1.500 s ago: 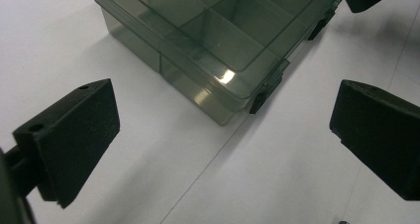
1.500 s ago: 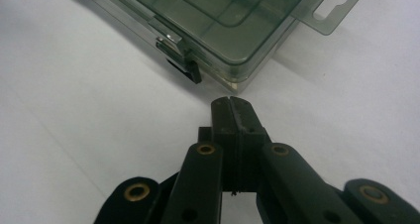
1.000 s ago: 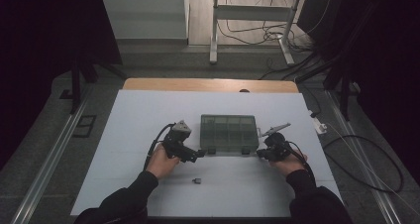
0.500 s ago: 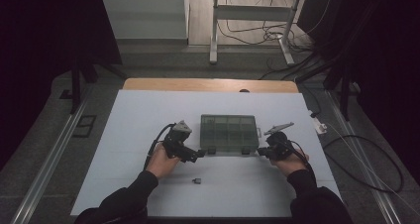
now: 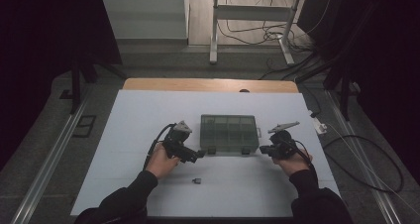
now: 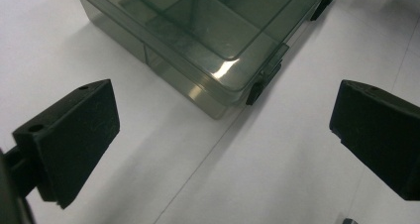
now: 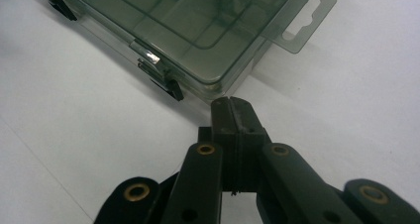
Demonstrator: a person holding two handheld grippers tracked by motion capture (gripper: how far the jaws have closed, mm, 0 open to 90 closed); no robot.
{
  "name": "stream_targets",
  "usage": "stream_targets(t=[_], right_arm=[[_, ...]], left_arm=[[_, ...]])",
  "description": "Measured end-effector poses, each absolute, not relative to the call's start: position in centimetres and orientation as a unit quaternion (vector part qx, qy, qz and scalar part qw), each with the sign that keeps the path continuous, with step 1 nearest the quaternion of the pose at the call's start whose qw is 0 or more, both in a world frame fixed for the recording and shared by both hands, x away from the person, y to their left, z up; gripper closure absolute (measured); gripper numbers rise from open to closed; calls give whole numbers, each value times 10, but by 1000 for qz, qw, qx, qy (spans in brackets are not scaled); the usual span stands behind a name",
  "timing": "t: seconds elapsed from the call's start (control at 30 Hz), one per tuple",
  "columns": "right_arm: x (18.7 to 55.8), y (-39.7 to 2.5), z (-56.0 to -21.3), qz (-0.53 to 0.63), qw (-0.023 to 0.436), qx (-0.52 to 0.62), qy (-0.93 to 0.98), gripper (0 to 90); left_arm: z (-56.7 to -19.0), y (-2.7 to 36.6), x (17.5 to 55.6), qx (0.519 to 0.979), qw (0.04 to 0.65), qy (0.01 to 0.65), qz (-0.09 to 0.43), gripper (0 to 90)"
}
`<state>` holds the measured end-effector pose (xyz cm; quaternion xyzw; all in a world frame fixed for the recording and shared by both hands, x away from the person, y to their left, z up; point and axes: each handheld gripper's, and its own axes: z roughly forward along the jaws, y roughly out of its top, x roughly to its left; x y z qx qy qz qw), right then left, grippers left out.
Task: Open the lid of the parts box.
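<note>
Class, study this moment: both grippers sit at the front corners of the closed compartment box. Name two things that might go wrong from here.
1. The right gripper is shut, with its tip near the box corner. A push there might slide the light box across the smooth table rather than open its latch.

2. The left gripper is open and wide of the other latch. Closing now would likely miss it. A small dark part lies loose near the forearms and might get swept off.
</note>
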<state>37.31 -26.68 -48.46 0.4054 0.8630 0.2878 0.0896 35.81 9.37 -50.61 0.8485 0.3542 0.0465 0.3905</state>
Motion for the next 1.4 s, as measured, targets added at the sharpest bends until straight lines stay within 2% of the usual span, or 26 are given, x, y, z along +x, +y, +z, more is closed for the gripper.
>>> stream_targets(t=[0.37, 0.7, 1.4], right_arm=[[373, -266, -485, 297, 83, 404, 862, 886], [370, -267, -477, 325, 95, 397, 853, 886], [373, -268, -459, 383, 114, 399, 826, 887]], left_arm=[[-504, 92, 358, 852, 384, 353, 39, 0], [-499, 94, 359, 844, 395, 362, 23, 0], [-492, 90, 358, 831, 403, 380, 44, 1]])
